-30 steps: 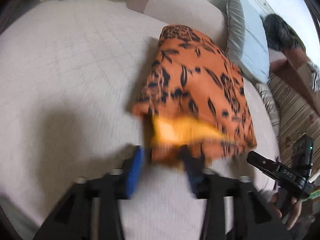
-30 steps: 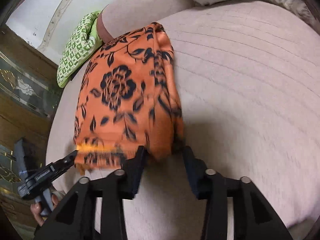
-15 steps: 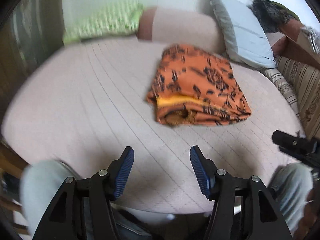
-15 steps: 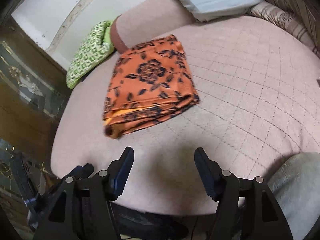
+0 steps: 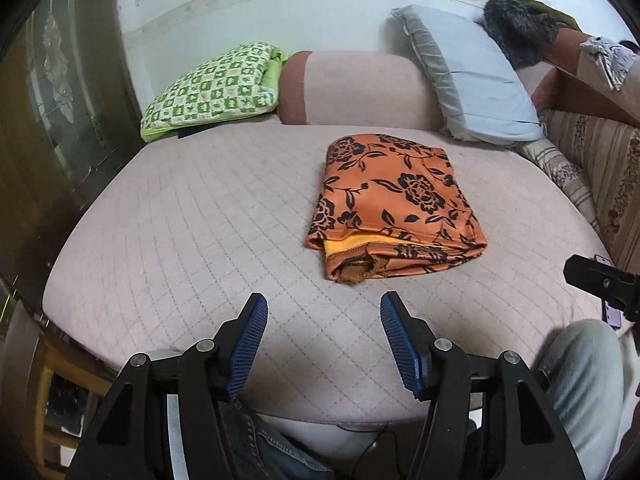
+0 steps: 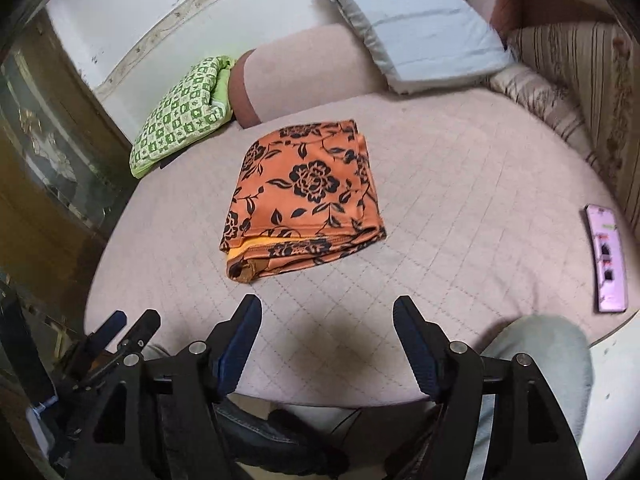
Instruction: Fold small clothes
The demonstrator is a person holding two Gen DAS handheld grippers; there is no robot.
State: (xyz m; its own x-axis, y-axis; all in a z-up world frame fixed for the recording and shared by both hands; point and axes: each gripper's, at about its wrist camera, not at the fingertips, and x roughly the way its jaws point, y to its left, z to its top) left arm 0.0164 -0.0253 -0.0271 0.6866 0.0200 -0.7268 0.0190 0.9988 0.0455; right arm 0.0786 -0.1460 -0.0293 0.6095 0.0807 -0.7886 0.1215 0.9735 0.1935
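An orange garment (image 5: 394,204) with black flowers lies folded at the center of the frame on the pink quilted bed (image 5: 180,232), yellow lining showing; left gripper (image 5: 322,312) and right gripper (image 6: 327,310), just opened wider, hover empty.

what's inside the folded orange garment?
At the near open edge of the orange floral garment, a yellow inner layer peeks out between the folds. Anything deeper is covered by the top layer.

no readable text, labels, brands or numbers anywhere
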